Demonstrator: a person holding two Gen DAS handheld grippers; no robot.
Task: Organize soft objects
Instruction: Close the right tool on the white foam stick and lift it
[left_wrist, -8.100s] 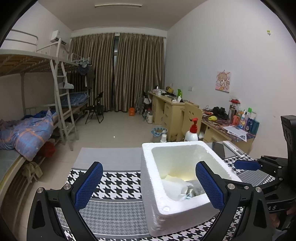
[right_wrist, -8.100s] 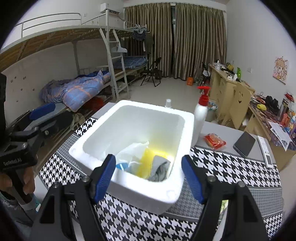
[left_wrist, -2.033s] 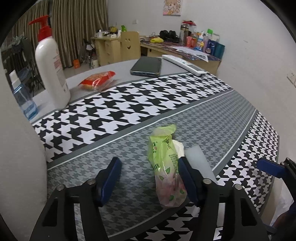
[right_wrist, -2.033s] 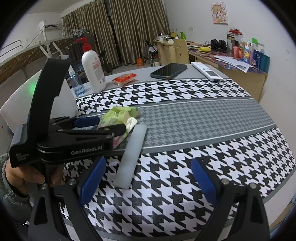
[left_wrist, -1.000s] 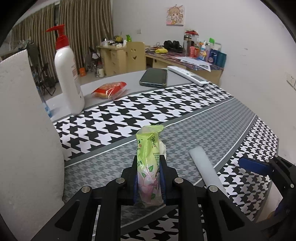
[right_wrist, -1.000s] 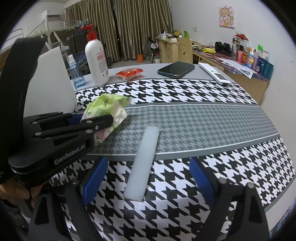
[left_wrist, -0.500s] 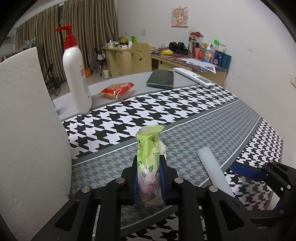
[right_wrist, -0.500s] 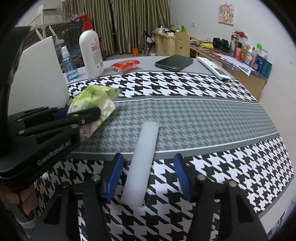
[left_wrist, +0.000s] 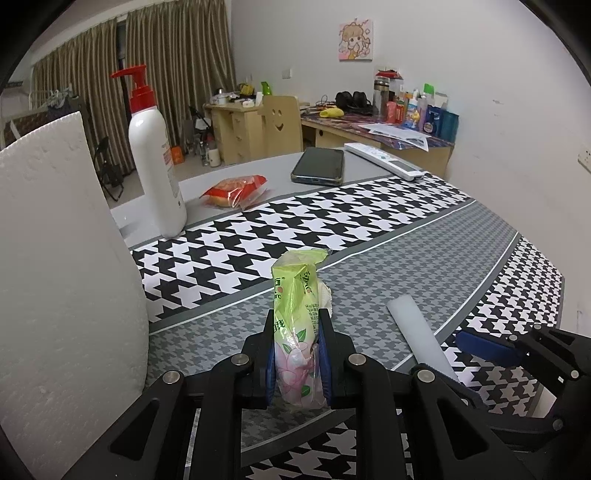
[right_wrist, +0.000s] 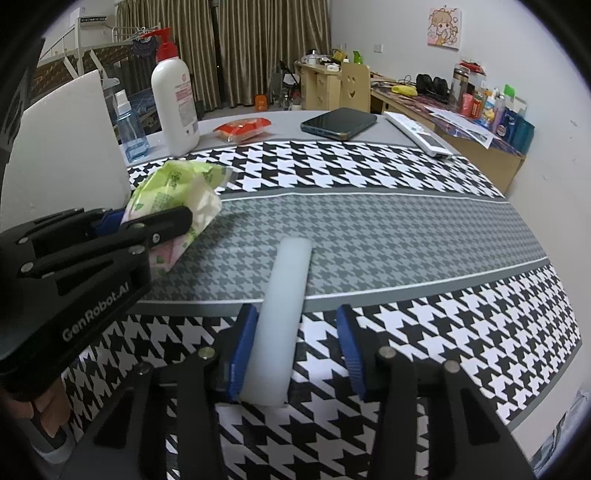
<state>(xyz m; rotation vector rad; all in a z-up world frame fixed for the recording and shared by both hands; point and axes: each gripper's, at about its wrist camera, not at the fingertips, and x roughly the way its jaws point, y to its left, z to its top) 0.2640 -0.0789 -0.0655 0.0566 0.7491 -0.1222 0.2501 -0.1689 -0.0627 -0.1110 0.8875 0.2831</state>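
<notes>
Table (right_wrist: 406, 236) with checked cloth, white foam stick (right_wrist: 284, 295) lying on it, lotion bottle (right_wrist: 175, 96), red snack pack (right_wrist: 242, 129), phone (right_wrist: 338, 123), remote (right_wrist: 415, 133) beyond the stick

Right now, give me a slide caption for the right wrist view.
Right gripper, jaws just closing, straddles a white foam strip on the houndstooth cloth while the left gripper clamps a green tissue pack.

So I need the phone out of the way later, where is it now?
The phone lies on the plain grey far part of the table, beyond the houndstooth cloth, between the red snack packet on its left and the white remote on its right.
</notes>
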